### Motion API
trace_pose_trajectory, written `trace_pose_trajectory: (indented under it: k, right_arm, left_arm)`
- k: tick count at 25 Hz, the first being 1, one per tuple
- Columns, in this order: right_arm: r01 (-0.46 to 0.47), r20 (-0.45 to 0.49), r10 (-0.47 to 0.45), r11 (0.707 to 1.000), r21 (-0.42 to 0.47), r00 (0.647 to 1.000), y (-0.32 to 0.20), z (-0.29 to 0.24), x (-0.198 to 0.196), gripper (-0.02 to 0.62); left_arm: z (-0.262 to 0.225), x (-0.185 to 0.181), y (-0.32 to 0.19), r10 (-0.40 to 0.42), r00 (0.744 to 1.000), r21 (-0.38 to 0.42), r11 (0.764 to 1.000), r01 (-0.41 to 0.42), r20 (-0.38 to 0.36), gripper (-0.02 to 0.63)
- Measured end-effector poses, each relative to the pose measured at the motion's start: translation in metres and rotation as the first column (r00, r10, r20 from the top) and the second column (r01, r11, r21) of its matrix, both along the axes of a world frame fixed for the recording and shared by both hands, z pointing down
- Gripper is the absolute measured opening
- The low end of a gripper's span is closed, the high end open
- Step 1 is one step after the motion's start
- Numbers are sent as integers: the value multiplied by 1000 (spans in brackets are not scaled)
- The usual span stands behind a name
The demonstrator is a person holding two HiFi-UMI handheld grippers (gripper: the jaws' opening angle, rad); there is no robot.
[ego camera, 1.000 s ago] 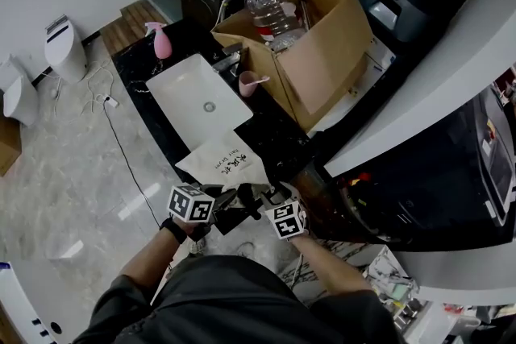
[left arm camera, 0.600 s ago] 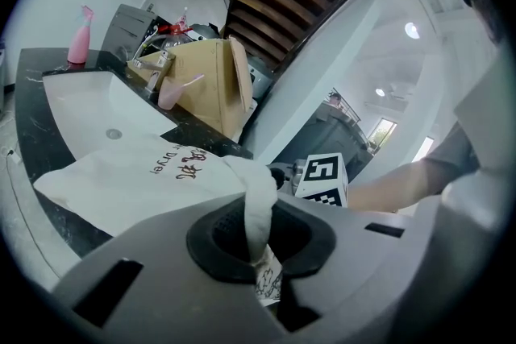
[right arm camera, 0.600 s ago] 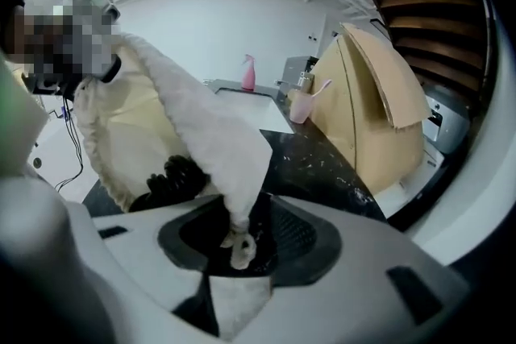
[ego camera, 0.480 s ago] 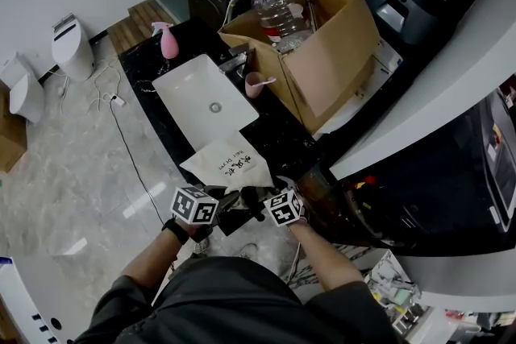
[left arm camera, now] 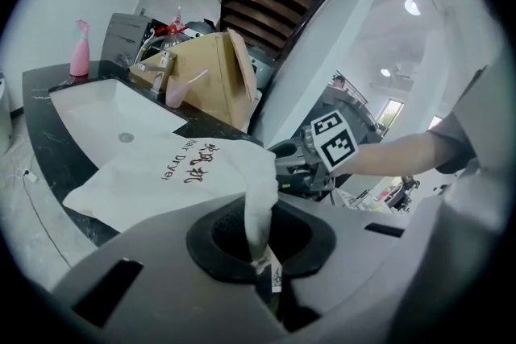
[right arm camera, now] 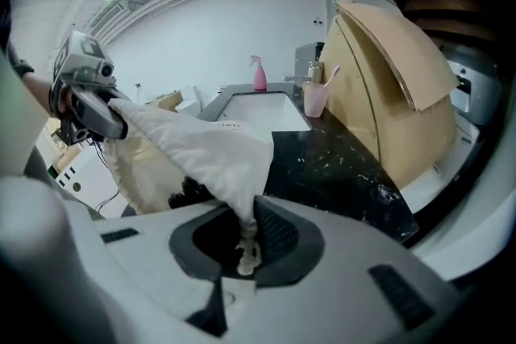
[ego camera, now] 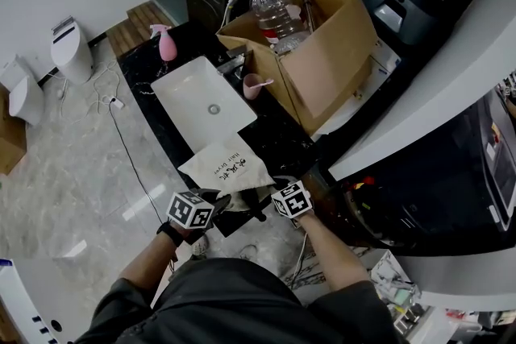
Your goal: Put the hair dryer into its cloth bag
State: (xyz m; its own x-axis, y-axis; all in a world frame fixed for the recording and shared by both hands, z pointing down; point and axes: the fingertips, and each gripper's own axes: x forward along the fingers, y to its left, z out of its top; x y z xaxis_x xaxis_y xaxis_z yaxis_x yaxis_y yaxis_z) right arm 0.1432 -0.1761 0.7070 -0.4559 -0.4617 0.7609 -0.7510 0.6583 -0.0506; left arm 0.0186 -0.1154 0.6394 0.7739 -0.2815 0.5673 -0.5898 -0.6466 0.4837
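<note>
The white cloth bag with black print lies on the black counter, its mouth towards me. My left gripper is shut on the left edge of the mouth; the cloth runs up between its jaws. My right gripper has just been closing and now pinches the right edge of the bag, bunched between its jaws. The mouth is stretched between both grippers. A black shape shows under the mouth, likely the hair dryer, mostly hidden.
A white sink basin sits just beyond the bag. Behind it stand a pink cup, a pink spray bottle and an open cardboard box holding a large water bottle. The counter edge drops to the tiled floor at left.
My right gripper has moved in to the bag's mouth and shut on its edge. The near edge of the bag is lifted and spread. The left gripper kept its hold.
</note>
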Motion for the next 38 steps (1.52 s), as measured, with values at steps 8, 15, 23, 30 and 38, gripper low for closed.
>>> trace_pose_trajectory:
  k: [8,15,23,30,38]
  right_arm:
    - [130,-50,-137,984,-124,989,-7,-54,-19,32]
    - [214,-71,-229,961,-175,971,-29,-122,-33,31]
    - [279,-51,-288,951,-136,956,-53,-190,-54,29]
    - [264,-66,-277,952,-153,959,-64,-183,-52,29]
    - [255,-66,-264,960,-117,962,-106,-184,-70,29]
  left_arm:
    - [-38,-31,-28,-97,991,28,995,100,-92,6]
    - [-75,-51,-56,-121,987,87,988,131,-107,6]
    - [-113,-66,-65,-103,984,130,984,123,-145,5]
    - [-110,-66,-68,-103,981,115,986,122,-162,6]
    - [-111,-82,-96,-166,977,142,972,185,-135,6]
